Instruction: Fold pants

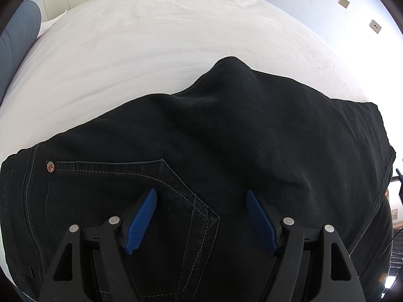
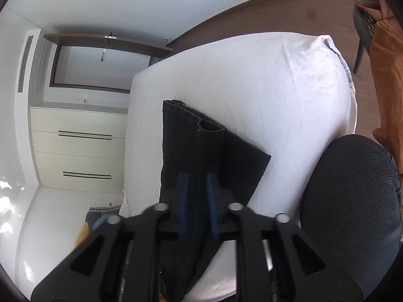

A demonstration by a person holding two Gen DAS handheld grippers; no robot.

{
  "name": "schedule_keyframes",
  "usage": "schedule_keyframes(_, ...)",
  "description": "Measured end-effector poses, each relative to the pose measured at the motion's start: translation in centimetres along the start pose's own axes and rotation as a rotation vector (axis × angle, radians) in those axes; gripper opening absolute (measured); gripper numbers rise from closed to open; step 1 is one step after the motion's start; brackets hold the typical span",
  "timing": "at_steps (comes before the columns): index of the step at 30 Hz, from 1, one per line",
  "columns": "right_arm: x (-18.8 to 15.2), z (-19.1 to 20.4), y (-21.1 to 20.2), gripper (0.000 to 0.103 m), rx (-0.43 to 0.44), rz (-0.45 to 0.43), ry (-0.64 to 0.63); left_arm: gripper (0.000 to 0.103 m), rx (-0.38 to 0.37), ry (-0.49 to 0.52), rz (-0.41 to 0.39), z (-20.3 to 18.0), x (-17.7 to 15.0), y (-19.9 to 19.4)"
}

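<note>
Black jeans [image 1: 226,138] lie folded lengthwise on a white bed [image 1: 151,37], back pocket [image 1: 141,191] and a metal rivet [image 1: 50,166] facing up. My left gripper [image 1: 200,192] hovers open just over the pocket area, blue pads wide apart and gripping nothing. In the right wrist view the leg ends [image 2: 191,138] rest doubled over on the sheet [image 2: 277,88], hems stacked. My right gripper [image 2: 197,176] is low over that end. Its blurred blue pads stand apart with a seam of the fabric between them, not pressed on it.
A person's leg in dark ribbed fabric [image 2: 352,214] stands beside the bed's near edge. A chair with an orange cloth [image 2: 385,63] stands on the wooden floor beyond. Cream wardrobe doors [image 2: 78,151] stand past the bed's far side. A grey headboard cushion [image 1: 17,37] is at the left.
</note>
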State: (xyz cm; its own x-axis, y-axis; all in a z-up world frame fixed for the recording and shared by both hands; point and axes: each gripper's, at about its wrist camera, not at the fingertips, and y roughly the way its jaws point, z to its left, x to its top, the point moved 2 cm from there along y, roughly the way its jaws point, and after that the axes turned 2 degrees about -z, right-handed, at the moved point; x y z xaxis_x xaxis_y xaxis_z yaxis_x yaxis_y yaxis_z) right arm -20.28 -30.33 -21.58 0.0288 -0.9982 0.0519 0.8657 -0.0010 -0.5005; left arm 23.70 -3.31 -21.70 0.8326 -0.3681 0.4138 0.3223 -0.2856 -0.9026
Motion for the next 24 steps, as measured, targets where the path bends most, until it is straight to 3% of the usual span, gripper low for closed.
schedule_keyframes(1,0.0,-0.2,0.3,0.093,0.003,-0.001,0.026,0.075,0.000,-0.001,0.000,0.0,0.0,0.0)
schedule_keyframes(2,0.0,-0.6,0.3,0.096,0.006,-0.019,0.064,0.075,-0.001,-0.001,0.000,-0.1,-0.1,0.1)
schedule_keyframes(4,0.1,-1.1,0.6,0.096,0.012,-0.028,0.103,0.075,-0.003,0.001,-0.002,-0.2,-0.2,0.1)
schedule_keyframes(8,0.3,0.1,1.4,0.093,0.029,-0.021,0.043,0.076,-0.005,0.005,-0.003,0.1,-0.4,-0.1)
schedule_keyframes(11,0.5,1.2,1.5,0.079,0.049,-0.002,0.017,0.077,-0.006,0.005,-0.007,0.1,-0.5,0.0)
schedule_keyframes(14,0.8,1.6,0.7,0.076,-0.053,-0.012,0.004,0.077,-0.005,0.005,-0.011,0.0,-0.5,0.0)
schedule_keyframes(16,1.1,2.0,-0.7,0.077,-0.147,-0.058,-0.028,0.077,-0.007,0.006,-0.013,0.0,-0.7,0.0)
schedule_keyframes(17,1.3,2.5,-1.4,0.077,-0.153,-0.078,-0.053,0.077,-0.007,0.006,-0.014,0.1,-0.6,0.1)
schedule_keyframes(20,1.7,3.5,-1.4,0.076,-0.076,-0.058,-0.081,0.080,-0.009,0.011,-0.014,0.0,-0.6,0.3)
schedule_keyframes(24,1.6,2.6,0.9,0.076,-0.040,-0.003,-0.024,0.081,-0.003,0.006,-0.013,0.0,-0.5,0.4)
